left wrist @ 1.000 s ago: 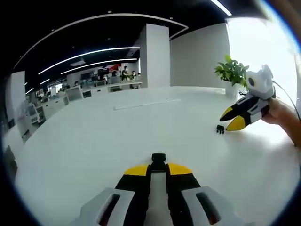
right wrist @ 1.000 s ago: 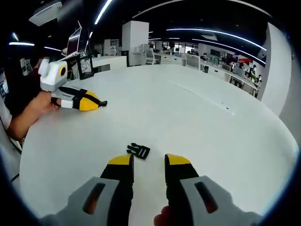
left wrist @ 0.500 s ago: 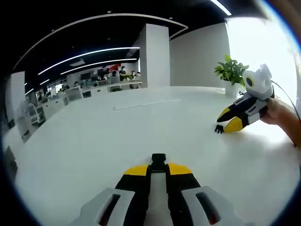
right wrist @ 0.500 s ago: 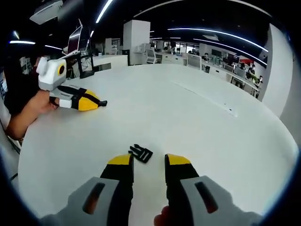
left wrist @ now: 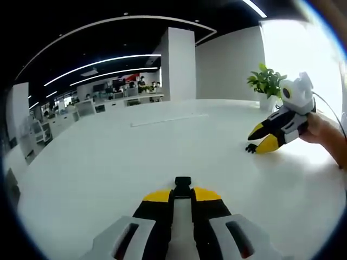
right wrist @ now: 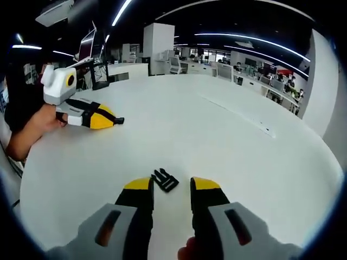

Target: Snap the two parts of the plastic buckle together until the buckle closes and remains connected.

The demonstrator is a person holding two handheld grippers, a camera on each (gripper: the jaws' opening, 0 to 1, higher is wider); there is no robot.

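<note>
In the left gripper view my left gripper point(left wrist: 182, 194) stands shut on one black buckle part point(left wrist: 182, 183), whose end sticks out past the yellow tips. The same gripper point(right wrist: 111, 119) lies at the left in the right gripper view, low over the white table point(right wrist: 244, 141). A second black buckle part point(right wrist: 164, 179) lies flat on the table, just between the tips of my open right gripper point(right wrist: 171, 187). From the left gripper view, this right gripper point(left wrist: 259, 138) is at the right, its tips down at that part point(left wrist: 251, 147).
A potted plant point(left wrist: 267, 84) stands at the table's far edge behind the right gripper. A person's hand point(left wrist: 325, 132) and forearm point(right wrist: 27, 130) hold the grippers. Desks, a monitor point(right wrist: 87, 51) and a white pillar point(left wrist: 179, 62) lie beyond the table.
My right gripper has moved forward, so the loose buckle part now sits between its open tips instead of ahead of them. The left gripper has kept still, shut on its part.
</note>
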